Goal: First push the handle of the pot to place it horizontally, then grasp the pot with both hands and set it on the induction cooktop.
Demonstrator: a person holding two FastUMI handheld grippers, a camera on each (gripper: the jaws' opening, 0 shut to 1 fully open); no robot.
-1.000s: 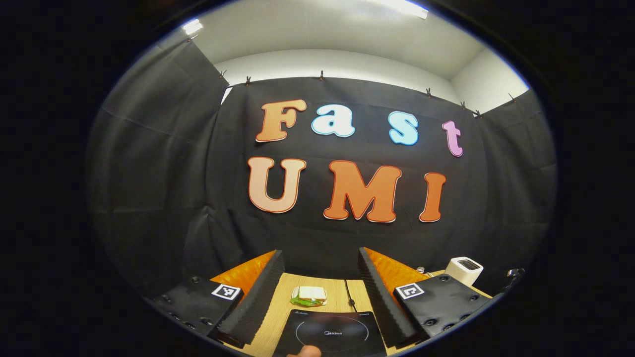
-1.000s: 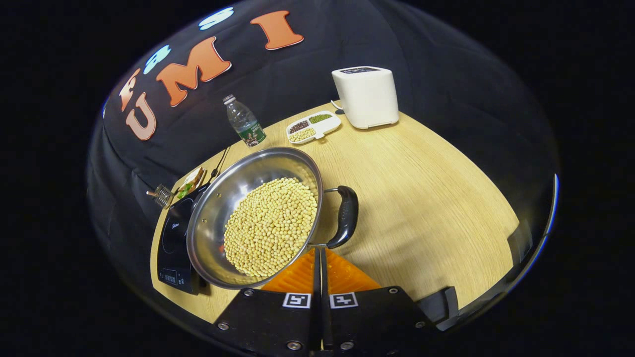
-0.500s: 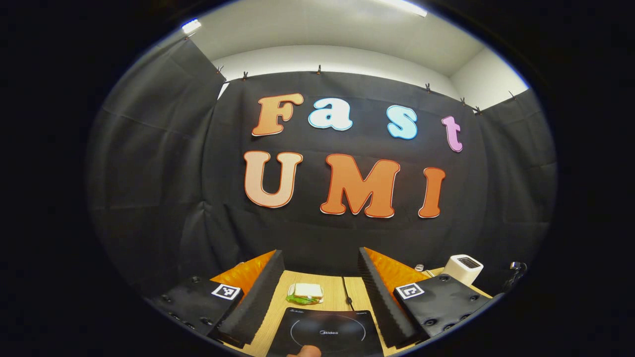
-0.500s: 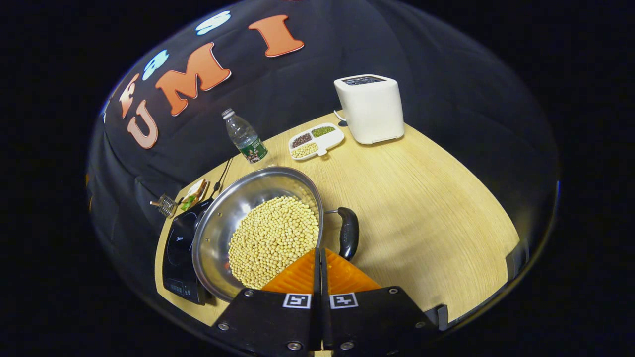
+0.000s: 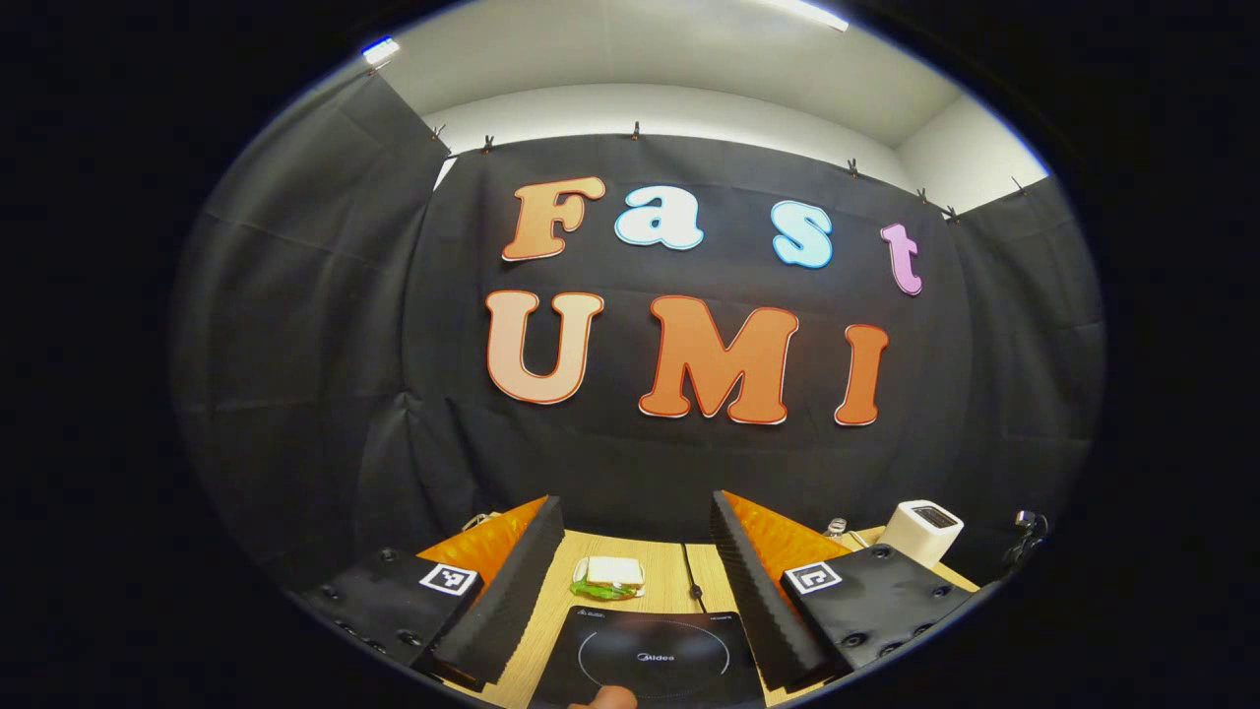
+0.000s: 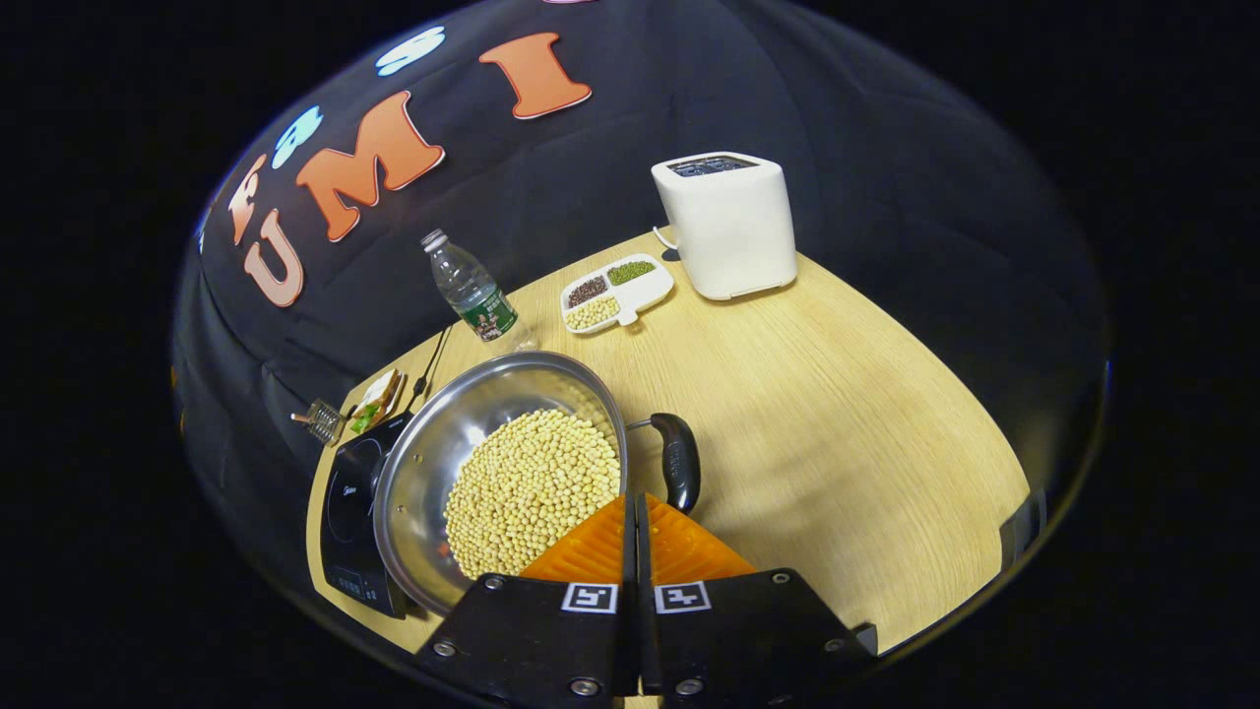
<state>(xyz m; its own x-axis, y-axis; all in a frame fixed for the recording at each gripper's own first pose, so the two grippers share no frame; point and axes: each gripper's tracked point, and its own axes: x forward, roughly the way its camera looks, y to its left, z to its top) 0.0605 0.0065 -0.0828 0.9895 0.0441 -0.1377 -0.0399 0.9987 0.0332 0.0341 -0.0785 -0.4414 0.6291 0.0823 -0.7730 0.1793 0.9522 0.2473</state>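
Observation:
A steel pot [image 6: 433, 463] full of pale soybeans [image 6: 532, 483] sits on the wooden table [image 6: 837, 394], its left side against the black induction cooktop [image 6: 349, 492]. The pot's black side handle [image 6: 679, 463] faces my right gripper [image 6: 635, 500], which is shut with its tips just over the handle's near end and nothing held between them. My left gripper [image 5: 635, 502] is open, raised and level, with the cooktop [image 5: 650, 655] low between its fingers.
A white toaster [image 6: 728, 226], a divided dish of beans [image 6: 615, 292] and a water bottle [image 6: 471, 290] stand at the back. A sandwich [image 5: 610, 576] lies behind the cooktop beside a power cable [image 5: 689, 581]. A fingertip [image 5: 605, 697] shows at the bottom edge.
My right gripper has moved closer to the pot; its shut tips now cover the near end of the handle. The left gripper has only drifted slightly and stays open.

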